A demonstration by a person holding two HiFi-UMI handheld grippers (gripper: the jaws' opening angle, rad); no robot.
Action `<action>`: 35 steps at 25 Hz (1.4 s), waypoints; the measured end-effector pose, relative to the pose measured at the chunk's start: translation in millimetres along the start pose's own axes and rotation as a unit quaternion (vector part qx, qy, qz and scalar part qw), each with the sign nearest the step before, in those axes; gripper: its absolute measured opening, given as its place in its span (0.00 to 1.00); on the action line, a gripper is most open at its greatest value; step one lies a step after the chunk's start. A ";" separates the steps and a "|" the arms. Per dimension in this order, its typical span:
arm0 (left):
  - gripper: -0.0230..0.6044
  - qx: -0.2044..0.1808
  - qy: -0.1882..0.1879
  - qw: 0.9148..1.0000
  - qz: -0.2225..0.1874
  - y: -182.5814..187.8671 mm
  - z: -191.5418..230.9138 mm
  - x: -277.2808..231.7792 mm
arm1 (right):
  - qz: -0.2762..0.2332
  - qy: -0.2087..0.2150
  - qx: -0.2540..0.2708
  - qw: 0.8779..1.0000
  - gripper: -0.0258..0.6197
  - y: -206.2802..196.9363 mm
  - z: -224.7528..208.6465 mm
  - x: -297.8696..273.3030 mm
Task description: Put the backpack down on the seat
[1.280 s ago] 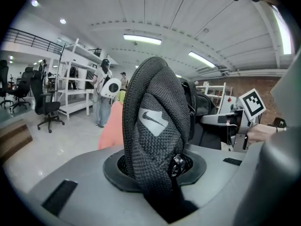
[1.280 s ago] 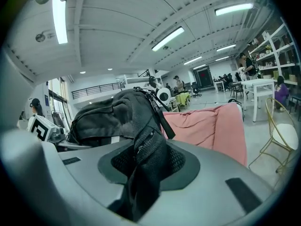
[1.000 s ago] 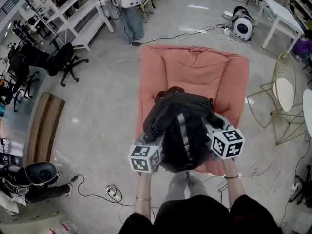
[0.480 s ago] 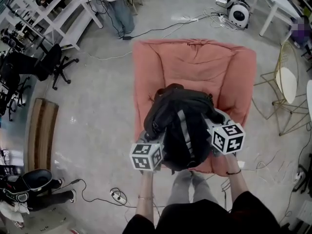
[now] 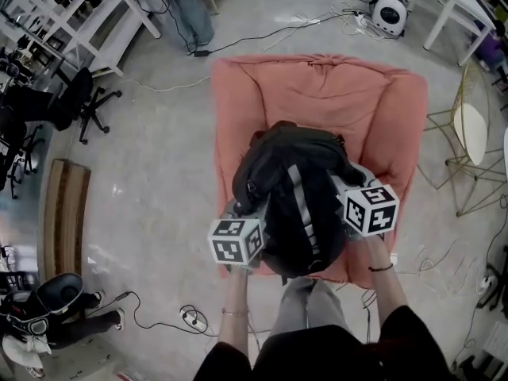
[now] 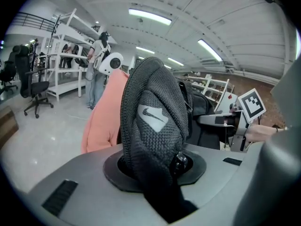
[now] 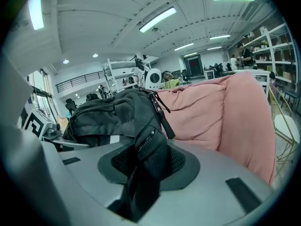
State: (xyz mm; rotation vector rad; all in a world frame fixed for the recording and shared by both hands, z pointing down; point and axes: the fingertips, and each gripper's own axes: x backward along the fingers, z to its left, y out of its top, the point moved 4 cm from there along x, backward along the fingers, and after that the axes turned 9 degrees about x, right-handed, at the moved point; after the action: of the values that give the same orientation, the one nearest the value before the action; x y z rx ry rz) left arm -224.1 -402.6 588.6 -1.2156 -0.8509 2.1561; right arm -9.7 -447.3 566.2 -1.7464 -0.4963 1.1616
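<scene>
Compared with a second ago, the pink seat (image 5: 317,101) fills more of the head view and has slid a little up the picture. The black backpack (image 5: 290,189) now hangs lower against it, covering more of the seat's cushion. The standing person beyond the seat's back has drifted to the upper left corner. The two marker cubes keep the same spacing, one at each flank of the backpack, and neither grip has changed.

The left tool (image 5: 248,211) is pinching a black mesh shoulder strap that bears a pale logo patch. In the left gripper view that strap rises straight up out of the jaws, and the backpack's body is just behind it. The right tool (image 5: 347,187) is pinching a fold of black fabric with a zip running along it. From there the backpack bulges away to that view's left, and the seat's pink back and arm stand to its right.

The backpack hangs between the two tools, held at both sides over the front half of the seat. Its upper end points toward the seat's back, and its lower end reaches the seat's front edge, above the person's legs. I cannot tell whether its underside touches the cushion.
</scene>
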 end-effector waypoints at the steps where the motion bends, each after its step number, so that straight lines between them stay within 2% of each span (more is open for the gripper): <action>1: 0.24 0.001 0.002 1.000 0.002 1.3 2.0 -2.8 | 0.001 0.000 0.000 1.000 0.22 0.4 -1.5 -4.1; 19: 0.25 0.037 0.027 0.999 0.020 19.4 39.6 -62.6 | 0.040 0.025 0.021 0.999 0.22 5.2 -34.6 -87.5; 28: 0.28 0.052 0.044 0.997 0.020 23.9 55.1 -74.1 | 0.049 0.024 0.002 0.998 0.25 6.6 -39.2 -113.3; 33: 0.33 0.056 0.067 0.996 0.016 22.4 63.8 -76.1 | 0.046 0.012 -0.010 0.999 0.27 3.7 -38.6 -121.5; 35: 0.34 0.059 0.074 0.995 0.013 20.9 65.3 -76.1 | 0.048 0.009 -0.015 0.999 0.31 0.3 -37.4 -122.8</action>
State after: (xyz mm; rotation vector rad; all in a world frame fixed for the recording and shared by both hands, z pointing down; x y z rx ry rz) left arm -248.8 -486.8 641.5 -1.3139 -0.6388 2.0742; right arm -34.6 -556.3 629.3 -1.8214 -0.4240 1.2098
